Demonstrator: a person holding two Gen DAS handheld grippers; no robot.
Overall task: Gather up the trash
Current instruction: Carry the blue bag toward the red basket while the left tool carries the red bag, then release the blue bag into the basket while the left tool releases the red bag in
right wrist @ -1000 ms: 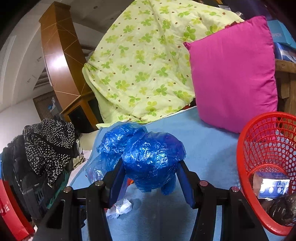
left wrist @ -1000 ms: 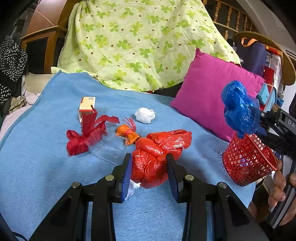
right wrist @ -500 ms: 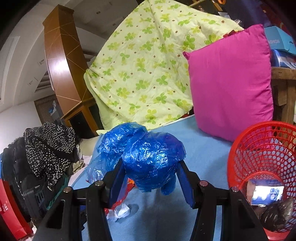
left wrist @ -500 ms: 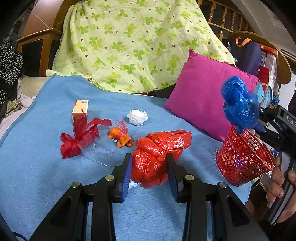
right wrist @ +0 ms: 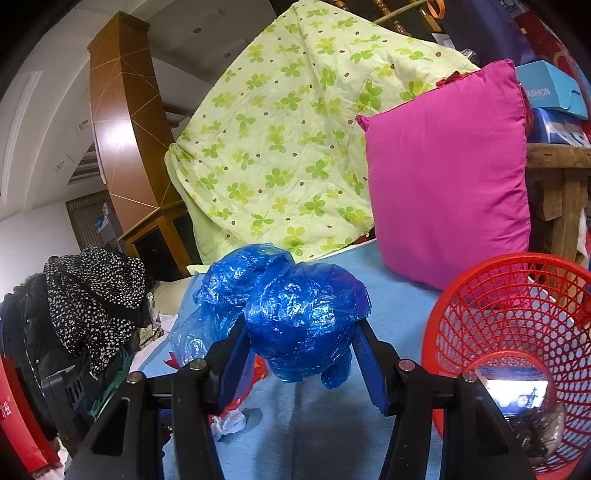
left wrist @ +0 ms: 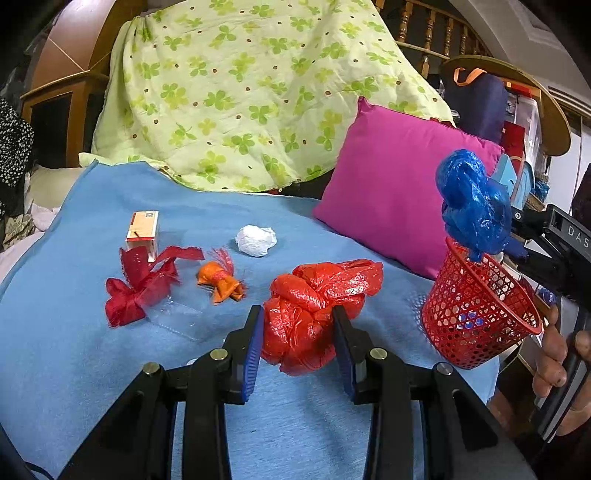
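I am in a lived-in home, in a cluttered bedroom or sitting corner. Before me lies a bed or couch under a blue blanket [left wrist: 110, 354], with a clover-print quilt [left wrist: 251, 92] heaped at the back and a magenta pillow [left wrist: 399, 181] propped against it. A wooden cabinet [right wrist: 122, 122] stands behind, turned wooden balusters [left wrist: 428, 26] run above, and a spotted garment [right wrist: 96, 295] lies piled beside boxes [right wrist: 550, 92].

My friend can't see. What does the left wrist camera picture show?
The left gripper has its jaws shut on a crumpled red plastic bag above a blue blanket. At right, a blue plastic bag is held over a red basket; ribbon, wrapper, paper and a box lie behind.
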